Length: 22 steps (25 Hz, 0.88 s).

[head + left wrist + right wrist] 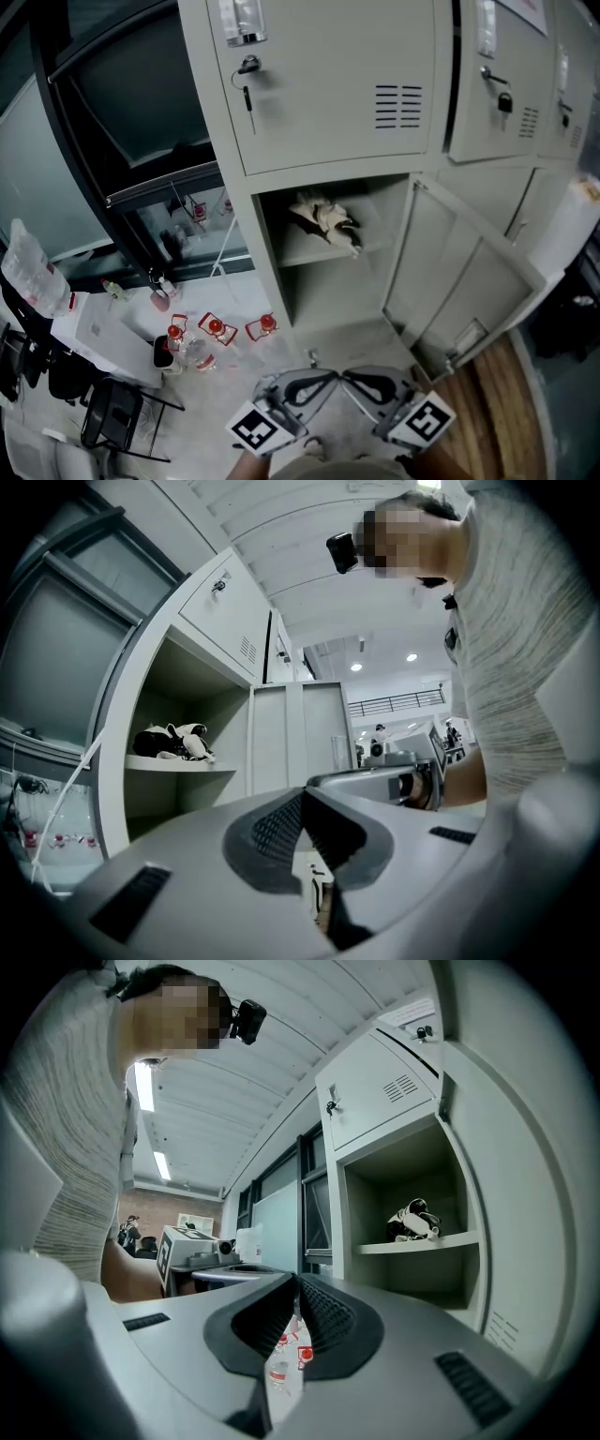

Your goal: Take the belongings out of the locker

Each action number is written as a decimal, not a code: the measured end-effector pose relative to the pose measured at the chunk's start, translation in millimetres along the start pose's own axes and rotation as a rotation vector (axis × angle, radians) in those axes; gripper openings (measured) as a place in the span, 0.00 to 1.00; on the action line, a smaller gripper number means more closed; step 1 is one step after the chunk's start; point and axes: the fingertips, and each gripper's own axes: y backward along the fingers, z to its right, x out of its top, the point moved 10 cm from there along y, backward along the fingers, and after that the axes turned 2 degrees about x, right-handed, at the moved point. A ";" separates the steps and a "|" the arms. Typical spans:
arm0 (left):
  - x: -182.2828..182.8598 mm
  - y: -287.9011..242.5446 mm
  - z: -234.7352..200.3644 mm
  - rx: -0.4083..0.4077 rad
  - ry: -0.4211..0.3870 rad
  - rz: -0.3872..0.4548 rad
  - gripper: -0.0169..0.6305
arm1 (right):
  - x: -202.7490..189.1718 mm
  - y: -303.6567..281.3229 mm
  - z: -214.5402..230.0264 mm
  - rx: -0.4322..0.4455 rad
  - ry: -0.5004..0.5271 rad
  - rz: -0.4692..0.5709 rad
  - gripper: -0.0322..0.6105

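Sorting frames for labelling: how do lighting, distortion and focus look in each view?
Head view: sharp, wide-angle bowing the grey metal locker, its open compartment shaded. Left gripper view: strong fisheye, black corners, bright ceiling spotlights. Right gripper view: same fisheye, glaring ceiling strip lights, black-and-white crumpled bundle clear.

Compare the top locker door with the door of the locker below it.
The top door is shut; the lower door hangs swung wide open to the right. The top door shows its outer face with vent slots and a lock; the lower door shows its inner face. Both are pale grey metal.
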 end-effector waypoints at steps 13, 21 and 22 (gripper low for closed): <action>6.4 0.4 -48.4 -0.041 -0.022 0.034 0.03 | 13.9 -38.4 13.6 -0.098 0.027 0.008 0.06; 0.2 6.3 -64.9 -0.062 -0.014 0.032 0.03 | 20.8 -49.1 26.2 -0.175 0.058 -0.002 0.06; -0.1 7.0 -66.7 -0.066 -0.014 0.033 0.03 | 22.1 -50.8 28.3 -0.186 0.067 -0.001 0.06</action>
